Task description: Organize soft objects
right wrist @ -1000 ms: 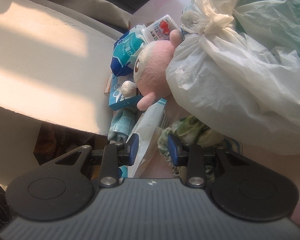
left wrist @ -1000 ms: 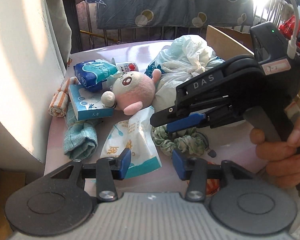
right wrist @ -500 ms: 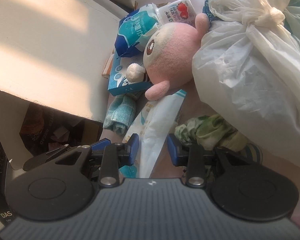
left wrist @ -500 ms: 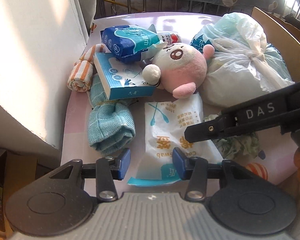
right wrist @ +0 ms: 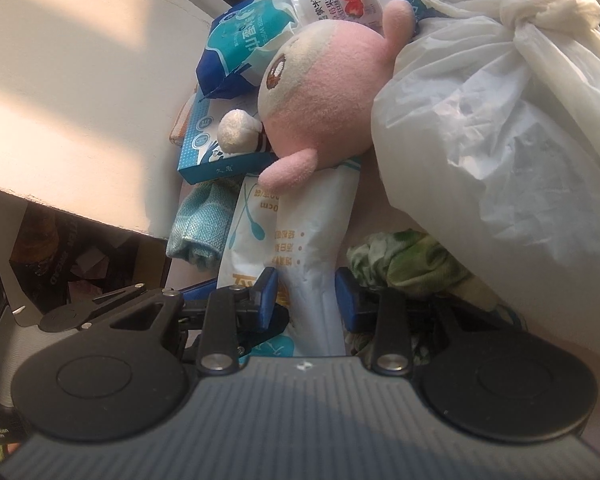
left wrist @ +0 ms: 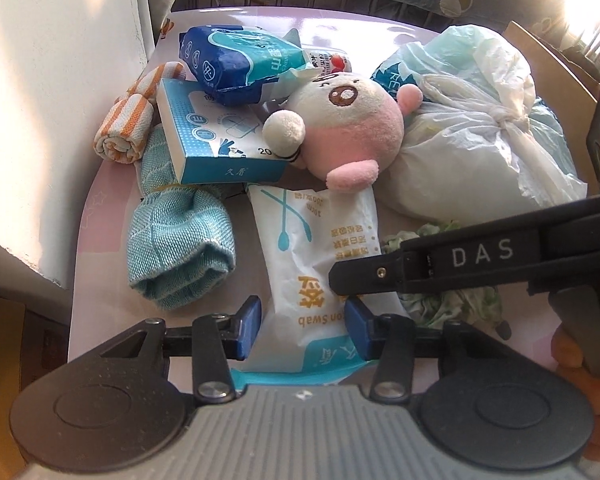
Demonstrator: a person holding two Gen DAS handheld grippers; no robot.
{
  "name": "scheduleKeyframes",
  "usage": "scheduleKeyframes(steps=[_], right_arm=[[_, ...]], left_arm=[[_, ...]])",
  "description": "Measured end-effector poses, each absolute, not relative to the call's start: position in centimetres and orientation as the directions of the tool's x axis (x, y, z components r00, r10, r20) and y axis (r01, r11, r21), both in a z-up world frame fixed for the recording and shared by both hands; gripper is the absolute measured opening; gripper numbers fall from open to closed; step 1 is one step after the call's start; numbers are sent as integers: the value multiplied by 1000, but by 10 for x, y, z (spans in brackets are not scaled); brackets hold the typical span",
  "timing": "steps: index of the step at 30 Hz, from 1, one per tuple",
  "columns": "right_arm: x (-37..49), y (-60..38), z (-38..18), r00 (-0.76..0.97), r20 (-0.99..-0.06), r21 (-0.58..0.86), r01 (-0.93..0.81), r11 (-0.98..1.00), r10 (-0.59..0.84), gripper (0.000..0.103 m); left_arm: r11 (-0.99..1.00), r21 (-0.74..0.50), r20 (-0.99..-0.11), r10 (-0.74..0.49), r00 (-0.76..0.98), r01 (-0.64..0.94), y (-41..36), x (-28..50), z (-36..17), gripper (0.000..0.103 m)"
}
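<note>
Cotton-swab pack (left wrist: 312, 248), white with teal trim, flat on the pale table (left wrist: 100, 220).

Left wrist view:
- The pack runs from centre to 6 o'clock.
- The left gripper (left wrist: 302, 330) straddles its near end. The blue fingers stand parted, one on each side, and have just drawn in slightly. No squeeze on the pack shows.
- The right gripper (left wrist: 364, 280) enters from 3 o'clock, with its black tip over the pack's right edge. A person's hand (left wrist: 576, 360) holds its handle at 4 o'clock.
- Plush toy (left wrist: 352, 128), pink and cream, at 12 o'clock of the pack, with its foot touching the pack's far end.
- Blue box (left wrist: 216, 140) and wet-wipe pack (left wrist: 240, 64) at 11 o'clock.
- Striped cloth (left wrist: 128, 120) at 10 o'clock.
- Teal cloth (left wrist: 180, 252), rolled, at 9 o'clock, just beside the pack.
- Tied plastic bag (left wrist: 472, 148) at 2 o'clock.
- Green scrunchie (left wrist: 452, 300) at 3 o'clock, partly under the right gripper.

Right wrist view:
- The pack rises from 6 o'clock to the toy's foot.
- The right gripper's fingers are apart, flanking the pack; I cannot tell whether they touch it.
- The left gripper shows at 8 o'clock.
</note>
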State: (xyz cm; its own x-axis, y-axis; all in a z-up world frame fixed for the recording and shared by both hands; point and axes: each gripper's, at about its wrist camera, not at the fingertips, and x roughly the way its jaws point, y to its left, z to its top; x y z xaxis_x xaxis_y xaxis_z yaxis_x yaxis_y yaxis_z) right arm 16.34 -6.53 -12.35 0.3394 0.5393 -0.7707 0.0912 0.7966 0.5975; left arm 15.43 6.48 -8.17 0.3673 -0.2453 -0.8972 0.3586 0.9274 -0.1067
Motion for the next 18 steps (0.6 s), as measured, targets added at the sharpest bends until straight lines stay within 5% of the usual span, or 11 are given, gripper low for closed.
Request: scheduleKeyframes(steps=[7, 18], right_arm=[[163, -69, -126, 355, -752, 618, 87, 781, 555, 26], [148, -70, -106, 392, -706, 659, 57, 750, 590, 20]], left_arm=[[935, -56, -878, -212, 428, 349, 57, 145, -72, 23], [942, -18, -842, -196, 502, 337, 64, 121, -41, 18]])
